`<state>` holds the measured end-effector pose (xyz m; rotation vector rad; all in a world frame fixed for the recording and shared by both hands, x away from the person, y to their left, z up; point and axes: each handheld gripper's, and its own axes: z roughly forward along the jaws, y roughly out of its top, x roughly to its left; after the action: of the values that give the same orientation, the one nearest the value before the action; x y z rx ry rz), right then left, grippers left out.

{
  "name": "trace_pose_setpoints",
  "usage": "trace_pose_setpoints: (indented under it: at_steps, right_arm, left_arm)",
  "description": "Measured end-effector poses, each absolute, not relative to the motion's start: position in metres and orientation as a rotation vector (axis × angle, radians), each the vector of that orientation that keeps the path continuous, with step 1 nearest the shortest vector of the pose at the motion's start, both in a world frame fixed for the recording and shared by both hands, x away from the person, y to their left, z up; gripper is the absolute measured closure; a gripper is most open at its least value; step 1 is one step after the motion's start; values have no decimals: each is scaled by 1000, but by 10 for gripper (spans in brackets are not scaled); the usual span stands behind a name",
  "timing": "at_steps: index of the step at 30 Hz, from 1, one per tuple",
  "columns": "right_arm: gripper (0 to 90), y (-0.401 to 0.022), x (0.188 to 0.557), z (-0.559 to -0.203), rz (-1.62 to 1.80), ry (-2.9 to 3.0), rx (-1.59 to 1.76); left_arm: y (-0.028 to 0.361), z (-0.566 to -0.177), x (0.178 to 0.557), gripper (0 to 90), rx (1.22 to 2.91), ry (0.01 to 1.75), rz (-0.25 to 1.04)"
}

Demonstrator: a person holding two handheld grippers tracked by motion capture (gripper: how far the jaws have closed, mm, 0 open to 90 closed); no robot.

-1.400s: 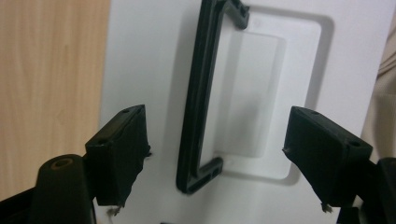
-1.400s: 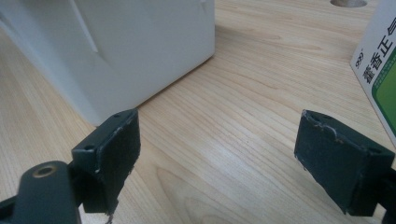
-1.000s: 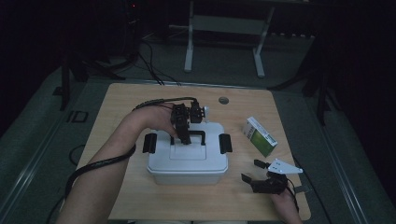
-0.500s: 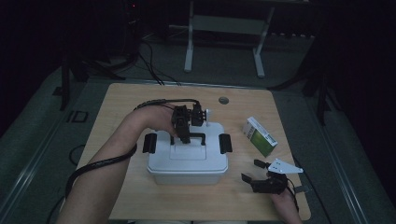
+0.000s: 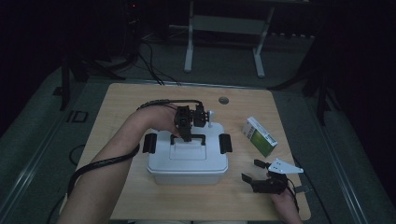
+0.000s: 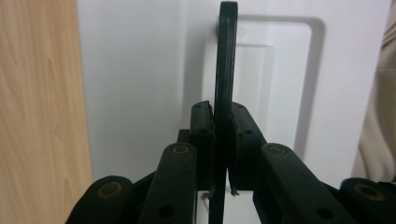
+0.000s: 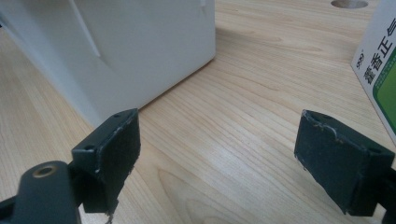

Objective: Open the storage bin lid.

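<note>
The white lidded box (image 5: 187,158) sits at the centre of the high view on the wooden bench (image 5: 121,107), with a black latch on each short side. The left gripper (image 5: 187,135) comes down on its lid from above, its jaws closed on the thin black handle (image 6: 227,60) — in the left gripper view the handle stands upright, pinched edge-on between the two pads.

The step in hand looks like lifting the lid, or the whole box, by that handle. To do it well, the pull should go straight up along the handle's plane; any twist would likely lever the narrow bar out from between the pads. Whether the side latches are undone I cannot tell, so a gentle first tug seems wise.

The right gripper (image 5: 261,179) rests at lower right of the high view, jaws wide and empty, near the box's corner — well placed to steady the base. A green-and-white carton (image 5: 259,136) lies at right, apart from the box.
</note>
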<state>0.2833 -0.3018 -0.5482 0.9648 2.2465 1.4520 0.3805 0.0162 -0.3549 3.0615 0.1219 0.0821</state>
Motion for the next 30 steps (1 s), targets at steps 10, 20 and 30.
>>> trace_pose_setpoints:
  at_steps: [10, 20, 30]
  right_arm:
    - [141, -302, 283, -548, 1458, 2245, 966]
    - [141, -303, 283, -548, 1466, 2241, 970]
    - [141, -303, 283, -548, 1464, 2245, 974]
  left_arm:
    - [15, -355, 380, 832, 3065, 97, 60]
    - [16, -354, 378, 836, 3067, 79, 68]
    - [17, -343, 377, 836, 3061, 78, 85]
